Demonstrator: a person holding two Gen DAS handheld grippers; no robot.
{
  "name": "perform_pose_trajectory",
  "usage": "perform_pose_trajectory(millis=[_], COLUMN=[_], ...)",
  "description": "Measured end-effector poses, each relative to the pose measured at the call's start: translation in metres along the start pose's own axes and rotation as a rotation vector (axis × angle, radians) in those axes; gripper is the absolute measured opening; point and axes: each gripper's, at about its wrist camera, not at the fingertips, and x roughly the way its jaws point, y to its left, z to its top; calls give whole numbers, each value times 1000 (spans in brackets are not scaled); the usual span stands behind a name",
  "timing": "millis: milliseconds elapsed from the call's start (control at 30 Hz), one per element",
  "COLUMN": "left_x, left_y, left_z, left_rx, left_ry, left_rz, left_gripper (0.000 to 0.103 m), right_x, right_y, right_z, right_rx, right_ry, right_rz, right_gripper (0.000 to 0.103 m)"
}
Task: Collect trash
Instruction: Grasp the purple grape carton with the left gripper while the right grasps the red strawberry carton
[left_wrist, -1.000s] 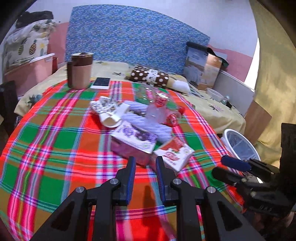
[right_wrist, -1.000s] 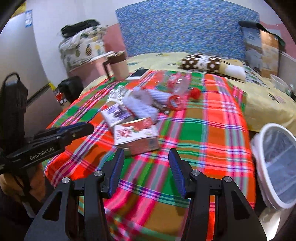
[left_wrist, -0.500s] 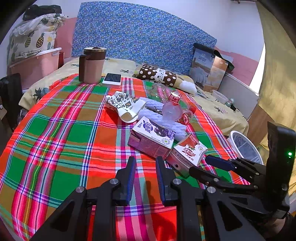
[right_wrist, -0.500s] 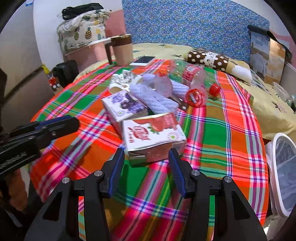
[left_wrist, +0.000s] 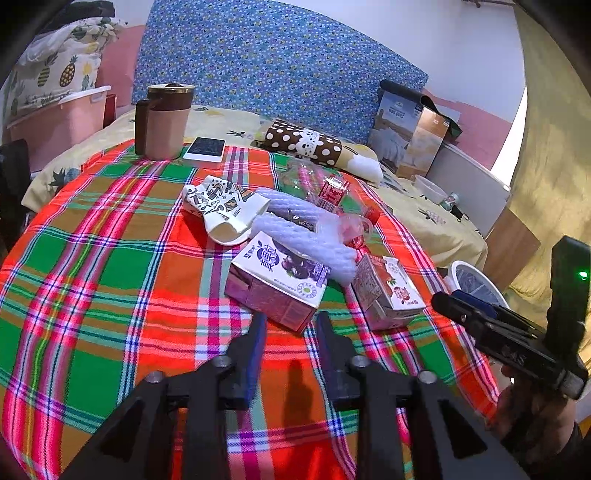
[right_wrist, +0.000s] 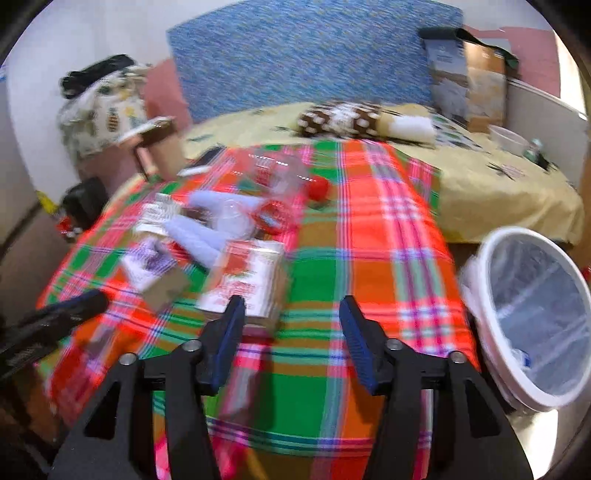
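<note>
Surface: bed with a red/green/pink plaid cloth (left_wrist: 110, 266) laid over a yellow printed sheet (left_wrist: 436, 221). Blue floral headboard (left_wrist: 266, 62) at 12 o'clock, white wall behind it. Pineapple-print bundle (left_wrist: 55, 66) on a pink tub (left_wrist: 55, 122) at 10 o'clock. Brown polka-dot pillow (left_wrist: 306, 144) at 1 o'clock, printed carton (left_wrist: 410, 129) against the wall past it; its lettering is too small to read.

Brown lidded mug (left_wrist: 164, 118) and a phone (left_wrist: 205, 147), just beside each other at 11 o'clock on the cloth.

Trash pile mid-cloth: purple grape drink carton (left_wrist: 277, 284) with large CJK characters on top that I can't make out; red strawberry drink carton (left_wrist: 388, 291) beside it at 3 o'clock, side print unreadable. Behind them a white foam net sleeve (left_wrist: 306, 240), a patterned paper cup (left_wrist: 225, 206) lying on its side, and a clear plastic bottle (left_wrist: 325, 188) with a red label and barcode. White bin (right_wrist: 532, 314) with a clear liner is off the bed edge at 3 o'clock in the right wrist view.

left gripper (left_wrist: 290, 325): jaws apart, just been opening, nothing between them, tips right before the purple carton's near corner.

right gripper (right_wrist: 291, 310): jaws wide, just been opening, nothing clamped; the left tip overlaps the strawberry carton's near edge. That view is motion-blurred, so contact can't be told.
</note>
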Motion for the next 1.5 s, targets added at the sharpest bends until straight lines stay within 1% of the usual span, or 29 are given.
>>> perform_pose_trajectory(millis=[33,133,267,400,467,500,533,600,633,767,867,1100,1200,1333,1367,1400,1433,1500], left_x=[0,-2,-4,-2,1,4,6,14,18,38,46,25,13,13,16,20,25,34], left_y=[1,6,15,15,10,7,5,-4,-8,-18,-12,26,38,27,22,17,12,6], left_z=[1,2,3,5,7,7,8,9,9,9,10,9,7,13,16,19,21,26], left_rx=[-8,-20,-42,-53,-54,-55,-57,-58,-52,-29,-45,-124,-155,-131,-123,-113,-105,-90], left_ry=[-1,-6,-9,-4,1,5,9,21,27,62,75,36,10,-6,-6,-5,-2,1], left_rz=[-3,4,25,21,12,6,-1,-16,-15,34,96,221,244,194,184,176,174,184], left_gripper=[34,34,34,34,35,39,45,50,50,51,51,51,51,51,52,55,58,59], right_x=[3,16,33,36,32,33,31,31,32,30,30,29,28,27,27,26,26,25], right_y=[7,19,25,12,6,4,1,-1,-2,-8,-11,-19,-22,-26,-26,-26,-27,-28], right_z=[0,-2,-1,5,4,4,4,4,5,4,5,5,5,6,6,6,6,6], right_rx=[-17,-52,-65,-40,-31,-28,-23,-17,-18,-9,-1,16,22,31,32,34,36,37], right_ry=[3,26,62,72,66,65,63,64,64,63,64,55,52,47,46,46,45,44], right_rz=[15,26,-24,-52,-54,-60,-58,-43,-41,-22,-13,-1,1,0,0,-1,-1,1], right_gripper=[67,68,68,68,61,55,55,55,55,55,55,55,55,55,55,55,55,55])
